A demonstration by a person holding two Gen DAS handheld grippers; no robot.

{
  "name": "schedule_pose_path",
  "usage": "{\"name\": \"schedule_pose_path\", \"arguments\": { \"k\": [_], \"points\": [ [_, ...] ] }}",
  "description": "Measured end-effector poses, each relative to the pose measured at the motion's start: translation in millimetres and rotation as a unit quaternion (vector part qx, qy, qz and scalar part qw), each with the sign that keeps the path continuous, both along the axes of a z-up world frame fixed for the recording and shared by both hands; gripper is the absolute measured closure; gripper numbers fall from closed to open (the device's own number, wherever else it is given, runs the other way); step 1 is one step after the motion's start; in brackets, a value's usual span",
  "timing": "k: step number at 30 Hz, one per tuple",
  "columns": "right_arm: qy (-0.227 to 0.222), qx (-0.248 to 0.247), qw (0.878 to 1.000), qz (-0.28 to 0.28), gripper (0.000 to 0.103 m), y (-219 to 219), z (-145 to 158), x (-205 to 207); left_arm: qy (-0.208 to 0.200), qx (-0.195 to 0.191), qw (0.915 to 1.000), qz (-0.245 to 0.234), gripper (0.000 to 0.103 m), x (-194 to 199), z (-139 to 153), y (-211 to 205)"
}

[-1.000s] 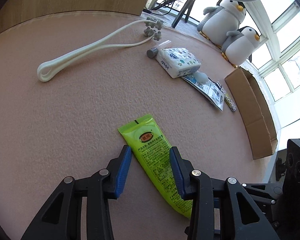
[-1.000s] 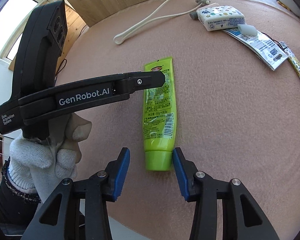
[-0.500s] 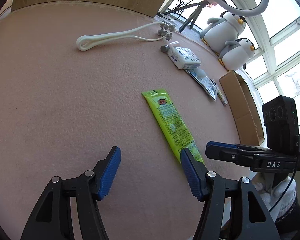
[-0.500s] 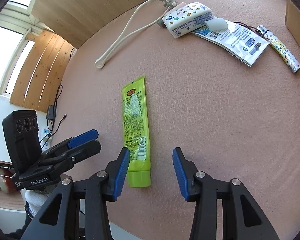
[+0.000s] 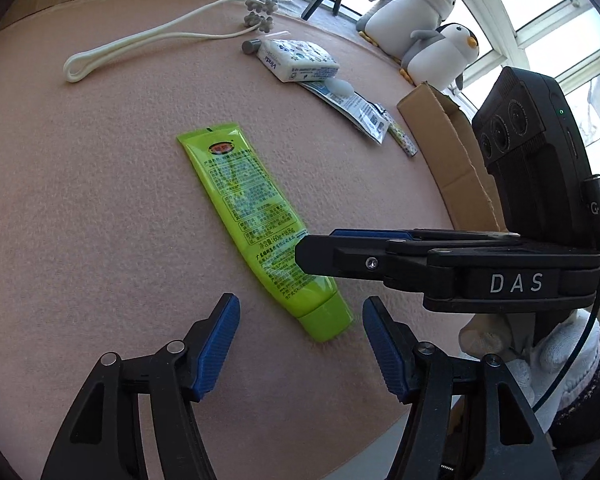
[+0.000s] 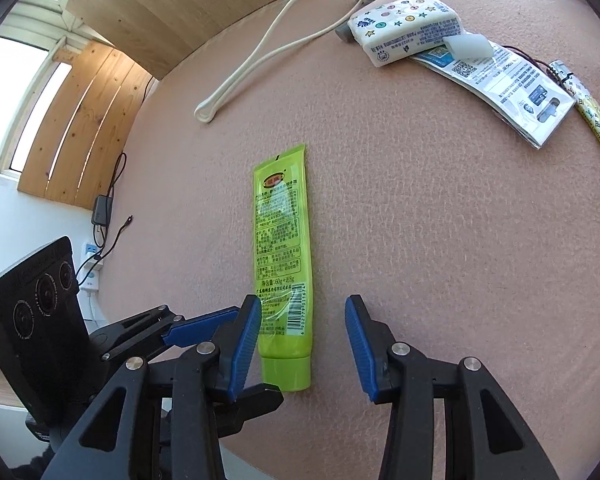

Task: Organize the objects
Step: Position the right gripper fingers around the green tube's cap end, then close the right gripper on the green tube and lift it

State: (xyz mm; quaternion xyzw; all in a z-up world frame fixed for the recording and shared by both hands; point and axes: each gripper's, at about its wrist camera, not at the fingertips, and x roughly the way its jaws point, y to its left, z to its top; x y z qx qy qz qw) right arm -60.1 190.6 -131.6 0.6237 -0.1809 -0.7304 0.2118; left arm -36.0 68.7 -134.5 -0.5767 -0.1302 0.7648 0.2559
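A lime-green tube (image 5: 252, 216) lies flat on the pink felt table (image 5: 100, 200), cap toward me. My left gripper (image 5: 300, 310) is open just short of the cap, holding nothing. In the left wrist view my right gripper (image 5: 304, 250) reaches in from the right, over the tube's lower part. In the right wrist view the tube (image 6: 282, 256) has its cap end between the open fingers of my right gripper (image 6: 303, 306), closer to the left pad. The left gripper (image 6: 196, 330) shows at lower left.
At the far side lie a white looped massager (image 5: 160, 36), a tissue pack (image 5: 300, 60), a printed packet (image 5: 352, 104) and a patterned stick (image 5: 402, 140). An open cardboard box (image 5: 452, 160) and two plush penguins (image 5: 420, 20) stand at the right. The table edge runs close below both grippers.
My left gripper has drawn back off the tube's middle, opened wider, and now sits by the cap. The right gripper has shifted left so the cap end lies between its fingers.
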Motion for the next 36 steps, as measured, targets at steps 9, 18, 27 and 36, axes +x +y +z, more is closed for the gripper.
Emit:
{"name": "schedule_pose_path", "arguments": {
  "k": [9, 18, 27, 36],
  "points": [
    [-0.006, -0.017, 1.000, 0.016, 0.062, -5.5, -3.7, -4.3, 0.004, 0.005, 0.9999, 0.008, 0.036, 0.7, -0.6, 6.2],
    [0.007, -0.004, 0.999, 0.033, 0.069, -12.1, -2.7, 2.0, 0.016, 0.002, 0.9996, 0.023, 0.050, 0.3, -1.2, 13.6],
    [0.026, -0.003, 1.000, 0.015, 0.076, 12.8, 6.8, 12.3, 0.026, 0.001, 0.9994, 0.025, 0.052, 3.6, 3.6, 33.2],
    [0.060, -0.015, 0.998, -0.025, 0.076, 61.1, 34.2, 25.5, 0.053, 0.001, 0.9986, -0.003, 0.052, -0.5, 29.2, 79.3]
  ]
}}
